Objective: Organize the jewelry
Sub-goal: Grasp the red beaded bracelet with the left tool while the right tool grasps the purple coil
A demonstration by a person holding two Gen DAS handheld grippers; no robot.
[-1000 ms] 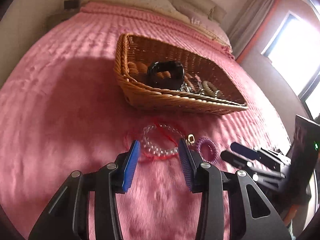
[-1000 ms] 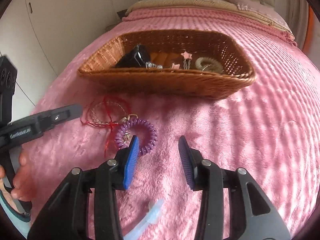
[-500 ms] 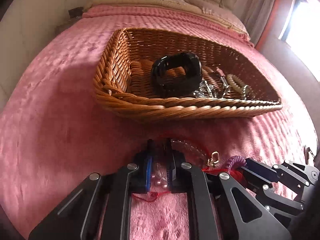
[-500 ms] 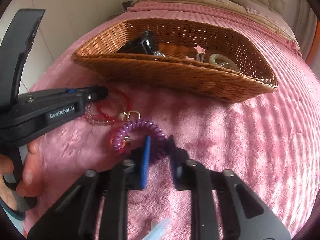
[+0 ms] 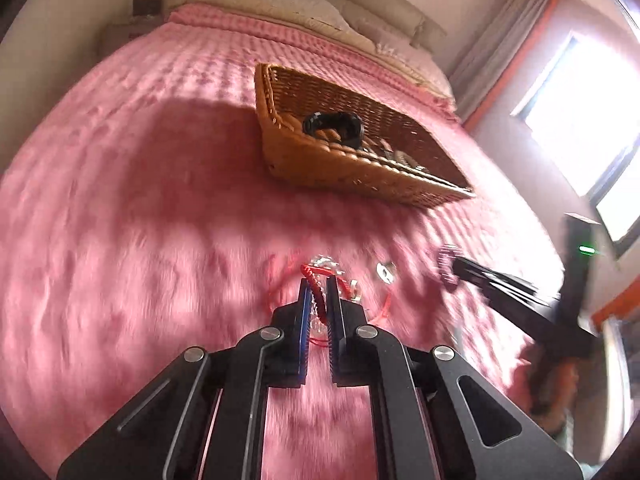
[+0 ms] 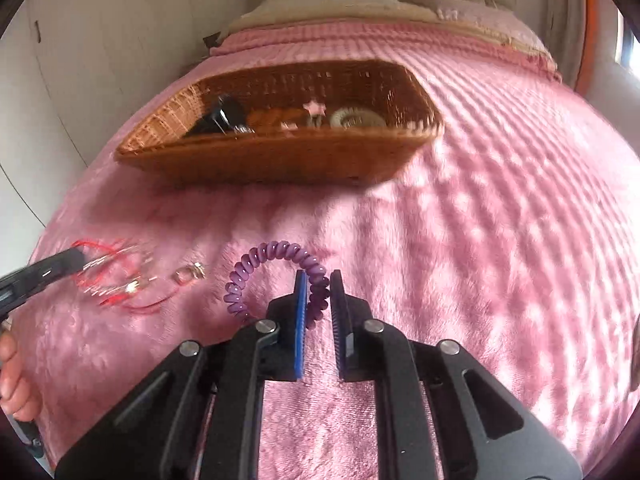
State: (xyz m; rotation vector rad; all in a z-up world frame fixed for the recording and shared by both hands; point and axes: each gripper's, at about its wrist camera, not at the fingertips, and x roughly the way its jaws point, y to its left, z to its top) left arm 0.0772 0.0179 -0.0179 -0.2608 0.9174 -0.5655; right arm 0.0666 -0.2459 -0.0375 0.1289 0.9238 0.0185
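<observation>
My left gripper [image 5: 317, 285] is shut on a clear bead bracelet with red cord [image 5: 320, 270] and holds it above the pink bedspread; it also shows in the right wrist view [image 6: 116, 264]. My right gripper [image 6: 319, 280] is shut on a purple spiral hair tie [image 6: 276, 250], lifted off the bed; the tie shows blurred in the left wrist view [image 5: 446, 258]. A wicker basket [image 5: 320, 168] [image 6: 280, 160] sits further up the bed and holds a black bracelet [image 5: 334, 126], a beige hair tie [image 6: 356, 118] and small clips.
A small gold ring or clasp [image 5: 385, 271] [image 6: 188, 276] hangs by the red cord. Pillows [image 5: 280, 4] lie at the head of the bed. A window [image 5: 592, 120] is at the right, white wardrobes [image 6: 80, 60] at the left.
Both grippers closed on their items, then lifted and drew back from the basket. The bead bracelet and the purple hair tie have come up off the bedspread and apart from each other.
</observation>
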